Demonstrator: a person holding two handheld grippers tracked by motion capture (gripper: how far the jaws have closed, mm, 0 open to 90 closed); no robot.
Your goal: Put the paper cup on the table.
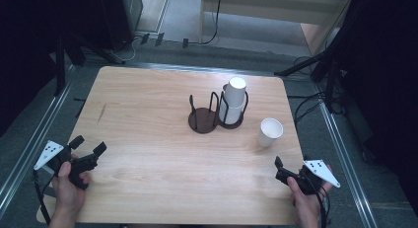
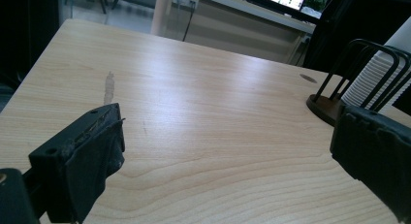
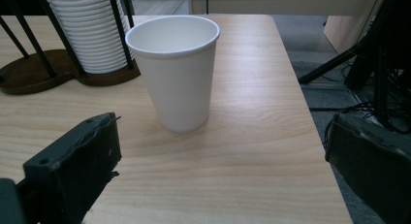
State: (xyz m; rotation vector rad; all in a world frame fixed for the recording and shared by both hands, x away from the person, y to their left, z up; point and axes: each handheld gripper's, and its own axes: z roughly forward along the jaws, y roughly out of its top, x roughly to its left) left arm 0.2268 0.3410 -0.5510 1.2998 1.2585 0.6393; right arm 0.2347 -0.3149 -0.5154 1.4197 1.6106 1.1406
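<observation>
A single white paper cup (image 1: 270,132) stands upright near the table's right edge. In the right gripper view this cup (image 3: 177,71) is straight ahead of my right gripper (image 3: 224,132), apart from the jaws, which are spread wide and hold nothing. A dark wooden two-slot rack (image 1: 203,122) sits at the table's middle; its right slot holds a stack of white cups (image 1: 234,97), its left slot holds nothing. My left gripper (image 1: 89,145) rests open at the near left corner, far from the rack (image 2: 334,105) and the stack (image 2: 373,81). My right gripper (image 1: 292,165) sits at the near right.
The wooden table (image 1: 148,119) has a faint scuff mark (image 1: 102,113) at its left. Its right edge (image 3: 310,136) lies close beside the single cup. Dark stands and cables (image 1: 315,65) crowd the floor beyond the far right corner.
</observation>
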